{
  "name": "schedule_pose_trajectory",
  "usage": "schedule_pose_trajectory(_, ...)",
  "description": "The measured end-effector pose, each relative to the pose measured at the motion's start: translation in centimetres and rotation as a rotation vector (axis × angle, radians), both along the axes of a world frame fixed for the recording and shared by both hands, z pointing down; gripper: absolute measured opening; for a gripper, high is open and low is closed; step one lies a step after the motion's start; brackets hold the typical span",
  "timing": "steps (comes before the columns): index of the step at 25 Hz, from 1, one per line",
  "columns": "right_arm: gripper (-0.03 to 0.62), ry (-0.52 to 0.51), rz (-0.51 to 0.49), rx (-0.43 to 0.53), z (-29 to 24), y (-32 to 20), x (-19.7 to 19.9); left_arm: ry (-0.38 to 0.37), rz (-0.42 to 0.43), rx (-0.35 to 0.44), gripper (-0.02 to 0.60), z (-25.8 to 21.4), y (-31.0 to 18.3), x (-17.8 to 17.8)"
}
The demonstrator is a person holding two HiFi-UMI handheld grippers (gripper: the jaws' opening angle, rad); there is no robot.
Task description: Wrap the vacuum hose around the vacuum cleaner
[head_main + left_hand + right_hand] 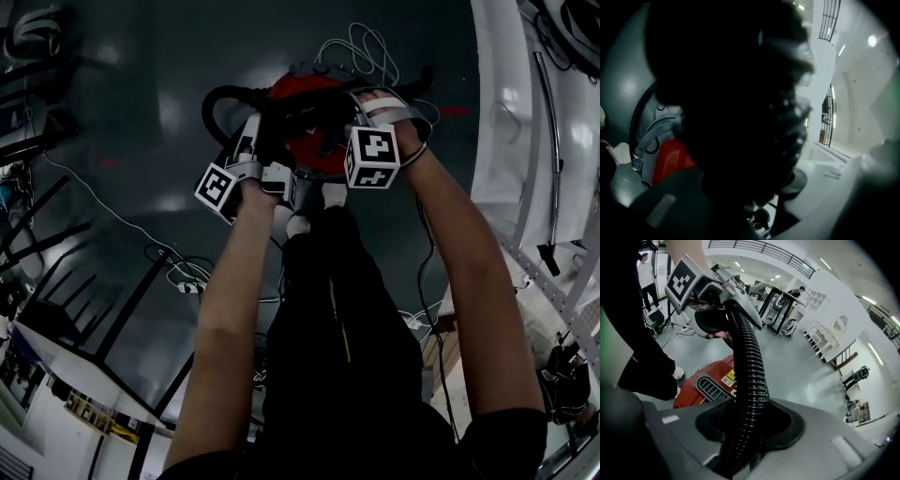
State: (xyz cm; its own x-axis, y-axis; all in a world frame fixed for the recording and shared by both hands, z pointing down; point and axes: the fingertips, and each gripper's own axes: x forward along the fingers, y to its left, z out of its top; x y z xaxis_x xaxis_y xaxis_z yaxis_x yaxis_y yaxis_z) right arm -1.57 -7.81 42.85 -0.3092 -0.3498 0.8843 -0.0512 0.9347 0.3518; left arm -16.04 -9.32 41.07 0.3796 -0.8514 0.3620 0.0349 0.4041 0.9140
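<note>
**Held at two places**

Our right tongs pinch the black ribbed vacuum hose. Our left tongs pinch it further along. The stretch between them runs taut above the red vacuum cleaner, which sits on the grey floor below us.

Both your bare forearms reach forward and down, the left arm and the right arm running close together from the shoulders. Your right gripper points steeply downward, its 2 jaws clamped on the hose. Your left gripper, held flatter, grips the same hose farther along, your fingers wrapped under its handle.
</note>
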Motion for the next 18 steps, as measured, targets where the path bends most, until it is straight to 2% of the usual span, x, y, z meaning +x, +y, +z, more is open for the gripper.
schedule_pose_trajectory(8,0.173,-0.007,0.032,-0.004,0.4,-0.8,0.1,-0.017,-0.001,-0.023,0.146,0.7,-0.9,-0.1)
schedule_pose_trajectory(13,0.202,0.013,-0.009,0.083,0.5,-0.9,-0.2,-0.053,0.031,-0.067,0.147,1.6,-0.9,-0.4)
schedule_pose_trajectory(18,0.251,-0.036,0.052,0.008,0.7,-1.5,0.0,-0.063,0.030,-0.071,0.147,1.9,-1.3,-0.5)
